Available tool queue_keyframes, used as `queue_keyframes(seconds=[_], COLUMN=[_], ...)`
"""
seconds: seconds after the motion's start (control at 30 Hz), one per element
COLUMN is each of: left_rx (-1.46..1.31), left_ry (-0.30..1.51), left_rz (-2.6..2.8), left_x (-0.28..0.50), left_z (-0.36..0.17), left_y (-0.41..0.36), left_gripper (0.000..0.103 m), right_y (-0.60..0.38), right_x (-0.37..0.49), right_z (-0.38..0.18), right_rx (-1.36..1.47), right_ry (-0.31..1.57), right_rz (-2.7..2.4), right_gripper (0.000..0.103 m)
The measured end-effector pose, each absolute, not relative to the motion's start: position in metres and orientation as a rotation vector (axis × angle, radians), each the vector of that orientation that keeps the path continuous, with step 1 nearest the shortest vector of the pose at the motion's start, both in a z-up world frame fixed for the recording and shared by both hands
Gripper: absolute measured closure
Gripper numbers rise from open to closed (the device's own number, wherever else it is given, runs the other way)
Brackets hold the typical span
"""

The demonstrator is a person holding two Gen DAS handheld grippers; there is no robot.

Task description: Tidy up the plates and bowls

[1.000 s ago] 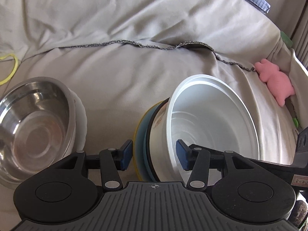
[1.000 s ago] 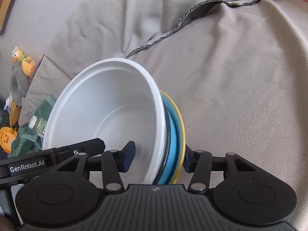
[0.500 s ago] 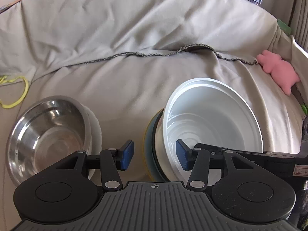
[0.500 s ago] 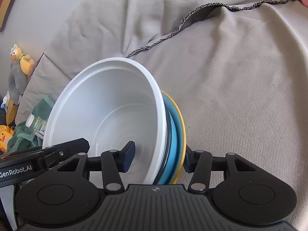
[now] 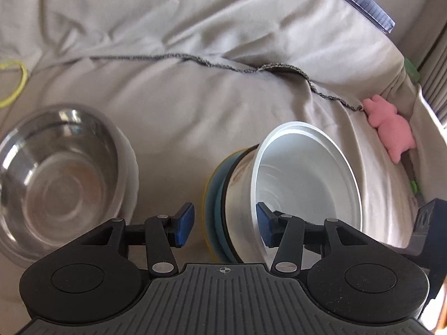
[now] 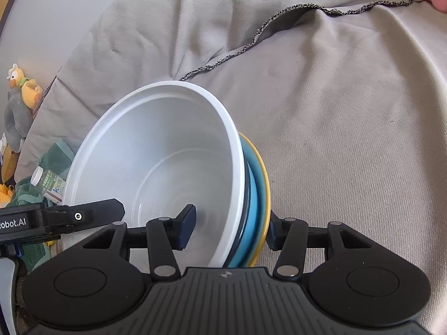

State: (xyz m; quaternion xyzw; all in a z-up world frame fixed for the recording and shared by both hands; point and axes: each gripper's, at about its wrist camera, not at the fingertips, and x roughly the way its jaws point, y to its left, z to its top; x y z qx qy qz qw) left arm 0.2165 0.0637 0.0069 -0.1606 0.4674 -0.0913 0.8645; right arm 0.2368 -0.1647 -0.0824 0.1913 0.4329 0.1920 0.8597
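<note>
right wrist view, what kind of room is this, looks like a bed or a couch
Probably a living room or bedroom at home, not a kitchen: the dishes sit on a soft surface draped in a wrinkled beige cloth, with plush toys at its side and a pink plush toy at another.

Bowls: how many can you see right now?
3. A steel bowl sits nested in a white one on the cloth, left. Another white bowl is tilted in the held stack with the plates. More may be hidden.
</note>
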Motion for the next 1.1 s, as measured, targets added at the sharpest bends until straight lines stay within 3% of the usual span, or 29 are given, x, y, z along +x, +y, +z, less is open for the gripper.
queue_keyframes(seconds=[0.33,0.53,1.1], left_rx=[-0.341,-0.286,-0.095], left_ry=[1.086,1.17,1.263], left_rz=[-0.161,-0.13,-0.116], left_x=[0.234,0.251,0.262], left_z=[-0.007,-0.006,-0.011], left_y=[0.05,0.038,0.008], left_gripper=[0.05,0.043,0.044], right_y=[-0.165,-0.17,-0.19], right_x=[0.237,0.237,0.236], right_z=[-0.082,-0.086,-0.1], right_rx=[0.403,0.426,0.514], right_ry=[0.908,0.898,0.912], right_rz=[0.403,0.426,0.512], right_gripper=[0.053,0.051,0.054])
